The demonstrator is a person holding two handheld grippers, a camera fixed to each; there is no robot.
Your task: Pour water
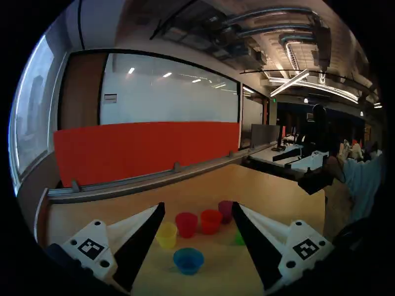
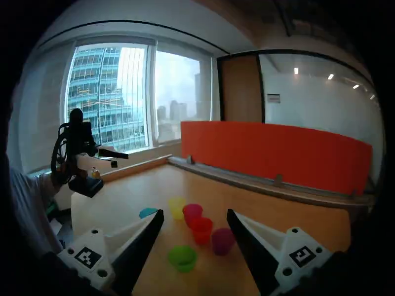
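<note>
Left gripper view and right gripper view both take in a light wooden table [image 1: 276, 192] [image 2: 148, 190] on which a crimson plastic cup [image 1: 186, 224] [image 2: 192, 213] stands; all positions below refer to this cup.

1. A long orange partition panel [image 1: 148, 148] [image 2: 276, 148] stands beyond the crimson plastic cup, along the table's far edge.
2. The left gripper [image 1: 197, 204] is held above the table with its two white fingers spread wide and nothing between them. In its own view the crimson plastic cup appears in the gap between the fingers. In the right gripper view it [image 2: 118, 159] is raised well apart from the cup, off to the left.
3. The right gripper [image 2: 194, 212] also has its fingers spread wide and grips nothing; the crimson plastic cup sits just below the gap. In the left gripper view it [image 1: 284, 163] is well apart from the cup, off to the right.
4. A yellow plastic cup [image 1: 167, 235] [image 2: 176, 207] stands just beside the crimson plastic cup on one side.
5. An orange-red plastic cup [image 1: 211, 221] [image 2: 202, 230] stands just beside it on the other side, and a purple plastic cup [image 1: 225, 209] [image 2: 222, 240] follows in the same row.
6. A blue plastic cup [image 1: 188, 260] [image 2: 147, 212] stands near it, out of the row, on the left gripper's side.
7. A green plastic cup [image 1: 239, 240] [image 2: 182, 257] stands near it, out of the row, on the right gripper's side.

The contents of the cups cannot be determined.
</note>
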